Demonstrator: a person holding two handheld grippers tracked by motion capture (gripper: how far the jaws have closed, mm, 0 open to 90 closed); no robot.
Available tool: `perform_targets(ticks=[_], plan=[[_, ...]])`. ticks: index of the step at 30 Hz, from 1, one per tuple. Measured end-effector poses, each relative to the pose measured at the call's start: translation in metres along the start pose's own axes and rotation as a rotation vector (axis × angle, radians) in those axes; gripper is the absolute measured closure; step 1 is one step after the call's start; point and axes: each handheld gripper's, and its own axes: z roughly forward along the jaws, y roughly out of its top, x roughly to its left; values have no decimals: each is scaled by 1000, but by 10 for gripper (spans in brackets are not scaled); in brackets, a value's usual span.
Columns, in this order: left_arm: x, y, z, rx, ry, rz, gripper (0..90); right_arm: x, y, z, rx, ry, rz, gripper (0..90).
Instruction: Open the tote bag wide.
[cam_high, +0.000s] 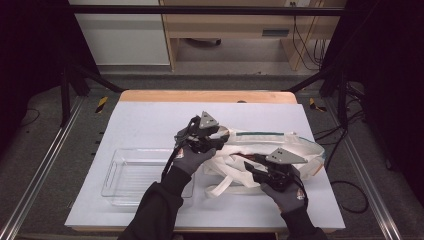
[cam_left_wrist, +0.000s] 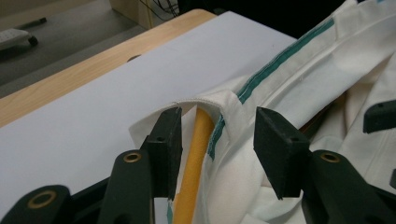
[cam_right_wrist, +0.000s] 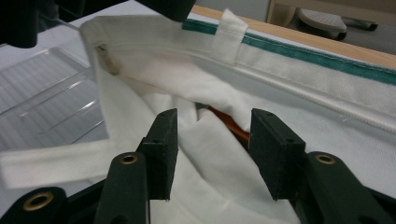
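Setting: white table (cam_high: 150, 120) with a wooden far edge, dark frame rails to either side, grey floor beyond.
Bag: white cloth tote (cam_high: 280, 147) with a green stripe near its rim, lying on its side on the right half of the table, mouth toward the middle.
Contents: a yellow rod-like thing (cam_left_wrist: 196, 163) shows inside the mouth in the left gripper view; an orange-brown edge (cam_right_wrist: 229, 123) shows deep in the folds in the right gripper view; what either is cannot be told.
Handling: judged soft, limp and light; the cloth will sag and fold rather than hold a shape, and whatever is inside may shift when the rim is lifted.
Hold: the stitched rim and the straps (cam_high: 225, 182) look the firmest places to pinch; loose mid-panel cloth would bunch.
Left gripper (cam_high: 212, 134): at the bag's mouth, jaws apart, the rim's corner between them, pads not pressing.
Right gripper (cam_high: 252, 172): at the near lip, jaws apart over slack cloth, nothing clamped.
Tray: clear plastic tray (cam_high: 117, 187) just left of the bag, on the table's near left.
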Motion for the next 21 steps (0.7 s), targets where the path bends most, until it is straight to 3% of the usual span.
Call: perform_targets(ticks=[2,3,6,9,11,15,18,21], plan=[[0,-1,6,22,5,9,537,-1,0,3,3,-6,-2,507],[1,-2,11,45,1,13,560,-3,-1,15,36,-17,9,495],[3,-8,20,104,-11,12,635,-5,-5,25,58,-28,6,483],[6,-11,22,122,-13,6,733,-6,-9,31,75,-24,15,482],[9,-13,23,137,-45,-27,805,-7,-15,38,105,-34,5,473],[9,-16,24,149,-52,-25,863,-9,-21,45,160,-47,-1,469],[9,-16,24,137,-55,-37,869,-10,-26,48,149,-43,-9,536],[8,-17,23,134,-55,-46,872,-11,-30,48,165,-57,-7,695]])
